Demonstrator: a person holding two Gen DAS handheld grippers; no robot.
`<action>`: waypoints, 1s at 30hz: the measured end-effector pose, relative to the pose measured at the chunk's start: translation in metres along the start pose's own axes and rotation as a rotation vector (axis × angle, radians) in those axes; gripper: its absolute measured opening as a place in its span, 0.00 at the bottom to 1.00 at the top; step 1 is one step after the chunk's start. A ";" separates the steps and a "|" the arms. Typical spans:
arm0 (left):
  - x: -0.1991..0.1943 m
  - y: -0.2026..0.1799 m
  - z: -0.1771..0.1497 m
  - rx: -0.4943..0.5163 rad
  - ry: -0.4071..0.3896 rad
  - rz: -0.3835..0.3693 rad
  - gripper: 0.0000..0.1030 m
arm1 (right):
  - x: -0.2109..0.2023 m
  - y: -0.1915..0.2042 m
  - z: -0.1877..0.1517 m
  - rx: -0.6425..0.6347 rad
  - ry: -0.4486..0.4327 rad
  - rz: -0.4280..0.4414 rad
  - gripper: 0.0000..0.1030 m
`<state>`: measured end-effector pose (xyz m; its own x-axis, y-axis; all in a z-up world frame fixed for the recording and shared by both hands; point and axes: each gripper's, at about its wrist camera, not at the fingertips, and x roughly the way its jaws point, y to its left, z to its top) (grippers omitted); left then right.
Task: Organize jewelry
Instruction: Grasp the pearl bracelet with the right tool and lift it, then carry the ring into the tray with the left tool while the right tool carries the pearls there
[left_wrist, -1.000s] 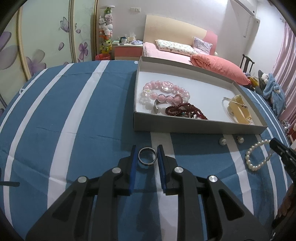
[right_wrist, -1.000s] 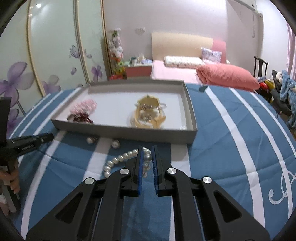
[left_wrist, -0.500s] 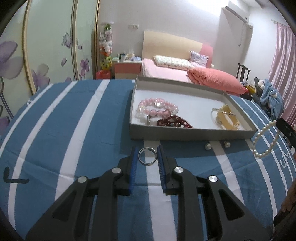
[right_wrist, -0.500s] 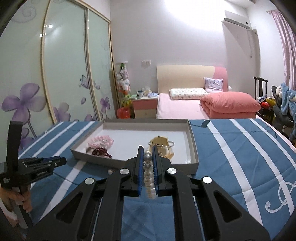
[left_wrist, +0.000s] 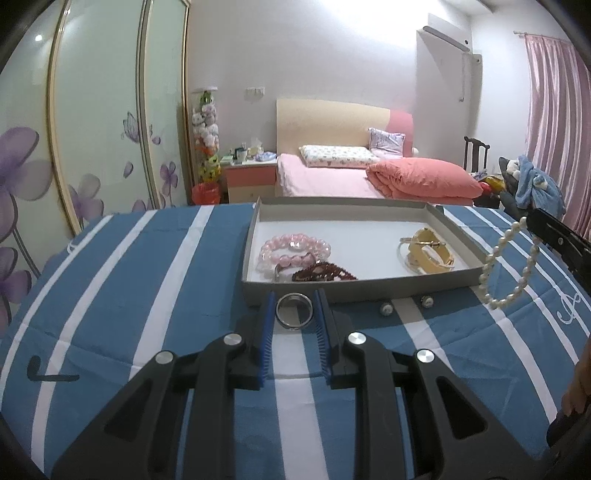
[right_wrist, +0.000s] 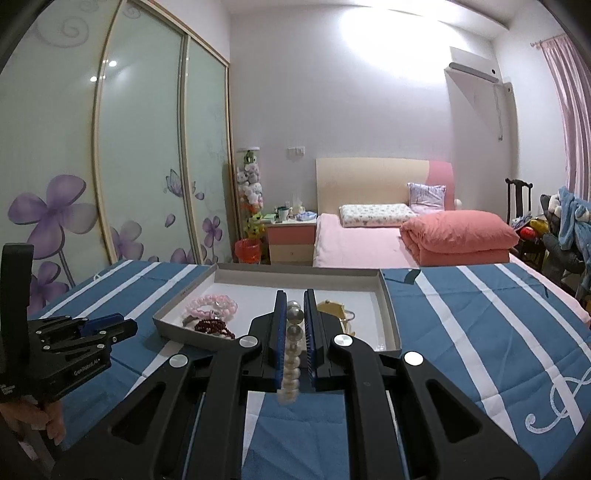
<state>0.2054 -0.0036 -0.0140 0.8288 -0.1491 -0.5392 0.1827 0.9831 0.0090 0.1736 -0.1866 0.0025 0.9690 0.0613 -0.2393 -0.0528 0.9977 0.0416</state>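
The left gripper (left_wrist: 294, 314) pinches a silver ring (left_wrist: 294, 310) between its blue pads, jaws nearly closed, while the right gripper (right_wrist: 294, 325) is clamped almost shut on a pearl bracelet (right_wrist: 291, 360) that dangles below its fingers. The grey tray (left_wrist: 255, 236) lies directly ahead of both, its long side running across their line of travel. The left tips sit just short of its near wall; the right tips appear to be over it.

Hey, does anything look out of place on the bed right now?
Yes: two loose pearl earrings lie on the striped bedspread just outside the grey tray, while the other jewelry sits inside it or is held in the grippers.
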 end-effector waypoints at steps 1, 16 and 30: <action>-0.002 -0.001 0.000 0.004 -0.009 0.004 0.21 | 0.000 0.000 0.000 -0.002 -0.006 -0.002 0.10; -0.016 -0.015 0.005 0.043 -0.107 0.037 0.21 | -0.005 0.012 0.000 -0.044 -0.082 -0.048 0.10; -0.016 -0.015 0.009 0.043 -0.115 0.046 0.21 | -0.004 0.013 0.007 -0.047 -0.100 -0.067 0.10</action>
<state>0.1942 -0.0171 0.0015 0.8917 -0.1172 -0.4372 0.1633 0.9841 0.0693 0.1704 -0.1736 0.0109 0.9899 -0.0064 -0.1419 0.0040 0.9998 -0.0172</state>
